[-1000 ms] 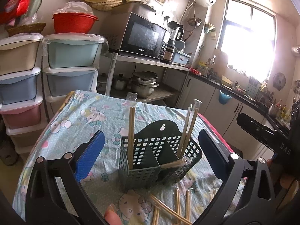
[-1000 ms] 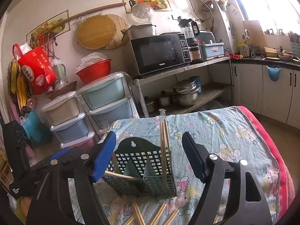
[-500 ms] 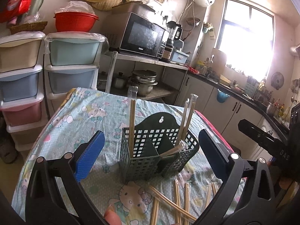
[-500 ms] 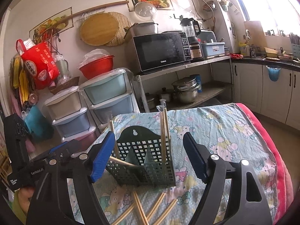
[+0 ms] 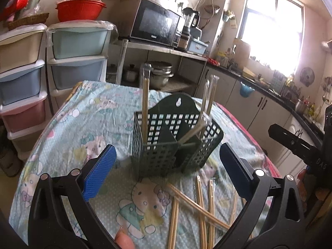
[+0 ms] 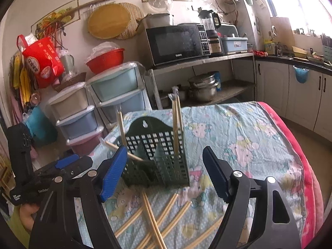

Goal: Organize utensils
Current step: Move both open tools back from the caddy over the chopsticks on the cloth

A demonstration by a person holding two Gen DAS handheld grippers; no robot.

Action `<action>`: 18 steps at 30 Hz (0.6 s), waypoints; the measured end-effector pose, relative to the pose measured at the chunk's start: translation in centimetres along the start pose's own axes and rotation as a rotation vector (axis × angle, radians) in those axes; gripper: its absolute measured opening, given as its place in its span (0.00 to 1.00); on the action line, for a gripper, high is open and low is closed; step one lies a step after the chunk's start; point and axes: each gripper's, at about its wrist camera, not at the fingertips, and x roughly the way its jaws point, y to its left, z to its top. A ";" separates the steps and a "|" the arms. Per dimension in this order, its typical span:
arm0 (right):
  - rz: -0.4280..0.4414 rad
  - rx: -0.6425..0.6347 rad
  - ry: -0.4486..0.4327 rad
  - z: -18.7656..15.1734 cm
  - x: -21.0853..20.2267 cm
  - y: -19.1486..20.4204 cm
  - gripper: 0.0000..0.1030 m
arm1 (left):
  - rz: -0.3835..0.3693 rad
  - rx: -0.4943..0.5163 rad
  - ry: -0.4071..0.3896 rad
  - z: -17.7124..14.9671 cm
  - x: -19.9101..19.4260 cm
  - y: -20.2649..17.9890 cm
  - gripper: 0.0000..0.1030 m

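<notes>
A dark green slotted utensil holder [image 5: 176, 143] [image 6: 157, 157] stands on the cartoon-print tablecloth. Wrapped chopstick pairs stick up from it [image 5: 145, 103] [image 6: 176, 120], and one lies slanted across its dividers [image 5: 191, 133]. Several loose chopsticks [image 5: 199, 205] [image 6: 159, 213] lie on the cloth in front of the holder. My left gripper [image 5: 166, 176] hangs open above them, nothing between its blue pads. My right gripper [image 6: 164, 174] is open too and empty, just short of the holder. Each view catches the other gripper at its edge.
Stacked plastic drawers [image 5: 76, 56] [image 6: 116, 95] stand behind the table on the left. A shelf with a microwave [image 6: 176, 43] and pots is beyond. White cabinets [image 6: 300, 95] run along the right. The table's right side ends in a red edge [image 6: 307, 161].
Both grippers have sunk and tipped toward the table, so more of the loose chopsticks show in front of the holder. Jaws stay wide and empty.
</notes>
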 end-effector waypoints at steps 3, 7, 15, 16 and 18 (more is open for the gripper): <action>-0.011 -0.001 0.020 -0.7 0.1 -0.3 0.70 | 0.002 0.004 0.020 -0.7 0.3 0.0 0.90; -0.024 0.004 0.048 -1.7 0.2 -0.8 0.70 | -0.001 0.008 0.046 -1.5 0.6 -0.1 0.90; -0.045 0.020 0.094 -3.5 0.3 -1.8 0.70 | -0.030 0.004 0.106 -3.2 1.7 -0.3 0.90; -0.047 0.022 0.100 -3.8 0.3 -2.0 0.70 | -0.033 0.006 0.112 -3.4 1.8 -0.3 0.90; -0.053 0.028 0.112 -4.2 0.3 -2.2 0.70 | -0.037 0.009 0.122 -3.6 2.0 -0.4 0.90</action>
